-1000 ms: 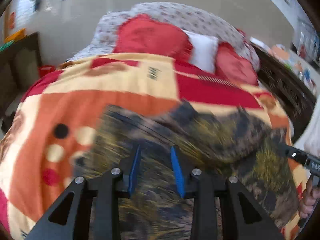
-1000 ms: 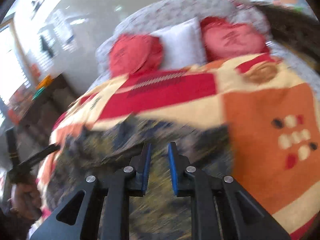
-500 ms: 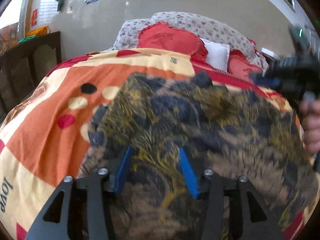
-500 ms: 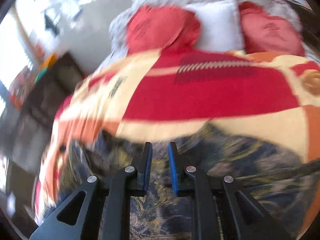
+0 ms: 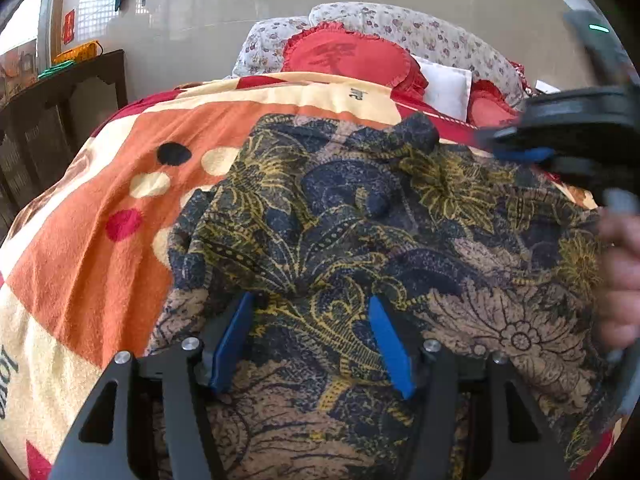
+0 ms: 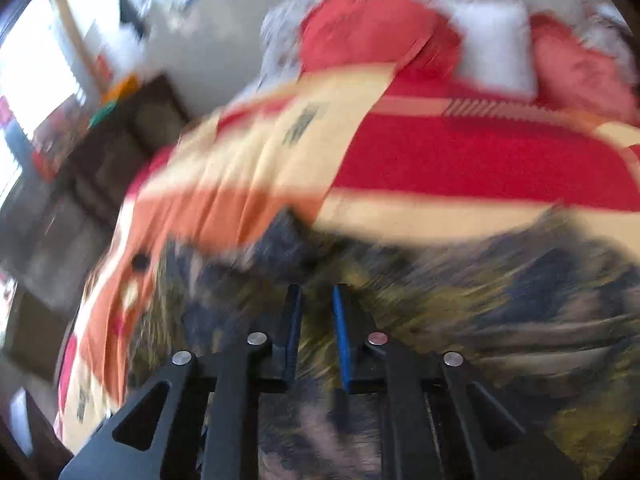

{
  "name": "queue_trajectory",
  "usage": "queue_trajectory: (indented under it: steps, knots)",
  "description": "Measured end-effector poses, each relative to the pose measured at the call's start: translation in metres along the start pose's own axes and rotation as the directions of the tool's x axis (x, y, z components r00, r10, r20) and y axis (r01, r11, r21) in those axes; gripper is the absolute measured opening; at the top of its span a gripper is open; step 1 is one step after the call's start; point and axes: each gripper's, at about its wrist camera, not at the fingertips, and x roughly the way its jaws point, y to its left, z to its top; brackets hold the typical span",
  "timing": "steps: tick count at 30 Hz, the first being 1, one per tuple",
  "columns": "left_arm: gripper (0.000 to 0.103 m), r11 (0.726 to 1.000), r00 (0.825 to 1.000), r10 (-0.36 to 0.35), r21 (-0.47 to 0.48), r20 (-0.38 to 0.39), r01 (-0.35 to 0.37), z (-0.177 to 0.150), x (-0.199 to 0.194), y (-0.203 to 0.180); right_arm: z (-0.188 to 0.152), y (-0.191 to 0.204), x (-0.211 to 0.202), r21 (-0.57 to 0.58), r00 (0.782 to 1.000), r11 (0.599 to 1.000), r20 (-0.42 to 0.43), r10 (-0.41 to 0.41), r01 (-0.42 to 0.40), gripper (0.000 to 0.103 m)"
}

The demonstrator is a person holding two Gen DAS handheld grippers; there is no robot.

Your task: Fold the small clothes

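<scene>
A dark navy garment with a yellow and tan floral print (image 5: 360, 220) lies spread and rumpled across the bed, filling the centre and lower right of the left wrist view. It rests on an orange, cream and red blanket (image 5: 100, 240) with dots at the centre left.

The left gripper (image 5: 310, 340) sits at the bottom centre of that view, its blue pads (image 5: 230, 344) apart and its jaws opening, released from the cloth, which lies beneath and between them without being pinched.

The right gripper (image 5: 520, 148) enters from the upper right of the left wrist view, blurred, above the garment's far edge, with a hand (image 5: 620, 276) on its handle at the right edge. In the right wrist view, which is heavily blurred, the right gripper (image 6: 316, 336) appears at the bottom centre over the garment (image 6: 480, 308), its jaws clenched nearly together; whether any cloth is caught between them cannot be told.

Farther up the bed are a red frilled cushion (image 5: 348, 60), a white pillow (image 5: 446, 84) and a floral headboard (image 5: 420, 32). A dark wooden cabinet (image 5: 60, 112) stands at the left.
</scene>
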Motion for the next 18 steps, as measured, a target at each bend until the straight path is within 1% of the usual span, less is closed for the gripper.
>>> queue_trajectory:
  steps: [2, 3, 5, 7, 8, 9, 10, 11, 12, 13, 14, 15, 16, 18]
  knots:
    - [0.064, 1.0, 1.0, -0.001, -0.001, 0.0, 0.001, 0.0, 0.0, 0.0, -0.002, -0.026, -0.035, 0.011, 0.998, 1.0, 0.062, 0.007, -0.008, 0.004]
    - [0.064, 1.0, 1.0, -0.001, -0.002, 0.001, 0.001, 0.0, 0.0, 0.001, -0.004, -0.035, -0.045, 0.011, 0.997, 1.0, 0.071, -0.016, 0.016, 0.005]
    - [0.065, 1.0, 1.0, 0.0, -0.002, 0.0, 0.0, 0.0, 0.001, 0.001, -0.011, -0.064, -0.069, -0.005, 0.988, 0.99, 0.063, -0.143, 0.144, 0.007]
    - [0.066, 1.0, 1.0, -0.002, -0.002, -0.002, 0.002, 0.0, 0.001, 0.001, -0.016, -0.109, -0.079, -0.008, 0.966, 0.967, 0.045, -0.253, 0.254, 0.007]
    - [0.067, 1.0, 1.0, -0.001, 0.0, -0.002, 0.001, 0.0, 0.001, 0.0, -0.018, -0.136, -0.078, 0.023, 0.956, 0.956, 0.01, -0.294, 0.294, 0.008]
    - [0.069, 1.0, 1.0, -0.005, 0.003, -0.005, 0.005, -0.001, 0.001, 0.0, -0.024, -0.175, -0.066, 0.099, 0.952, 0.948, -0.09, -0.293, 0.301, 0.009]
    - [0.071, 1.0, 1.0, -0.008, 0.007, -0.01, 0.008, -0.001, 0.002, 0.0, -0.027, -0.197, -0.065, 0.158, 0.969, 0.958, -0.111, -0.222, 0.238, 0.009]
    - [0.073, 1.0, 1.0, -0.013, 0.009, -0.012, 0.013, -0.001, 0.002, -0.001, -0.027, -0.21, -0.07, 0.203, 0.984, 0.964, -0.07, -0.162, 0.173, 0.008]
    - [0.073, 1.0, 1.0, -0.015, 0.011, -0.014, 0.015, -0.001, 0.002, -0.001, -0.024, -0.212, -0.077, 0.203, 0.976, 0.955, -0.071, -0.204, 0.214, 0.004]
    - [0.075, 1.0, 1.0, -0.017, 0.015, -0.019, 0.017, -0.001, 0.003, -0.001, -0.022, -0.206, -0.084, 0.173, 0.958, 0.942, -0.068, -0.28, 0.287, 0.003]
    - [0.077, 1.0, 1.0, -0.017, 0.018, -0.022, 0.018, -0.001, 0.004, -0.002, -0.018, -0.194, -0.09, 0.15, 0.947, 0.936, -0.041, -0.317, 0.32, 0.003]
    - [0.078, 1.0, 1.0, -0.018, 0.024, -0.025, 0.018, -0.001, 0.004, -0.003, -0.018, -0.18, -0.1, 0.135, 0.948, 0.94, 0.004, -0.317, 0.314, 0.004]
    - [0.079, 0.999, 0.999, -0.017, 0.027, -0.027, 0.018, -0.001, 0.005, -0.004, -0.02, -0.165, -0.11, 0.124, 0.957, 0.951, 0.04, -0.289, 0.282, 0.007]
    - [0.08, 0.999, 0.999, -0.017, 0.033, -0.032, 0.018, 0.0, 0.005, -0.005, -0.035, -0.132, -0.126, 0.092, 0.975, 0.975, 0.073, -0.212, 0.205, 0.011]
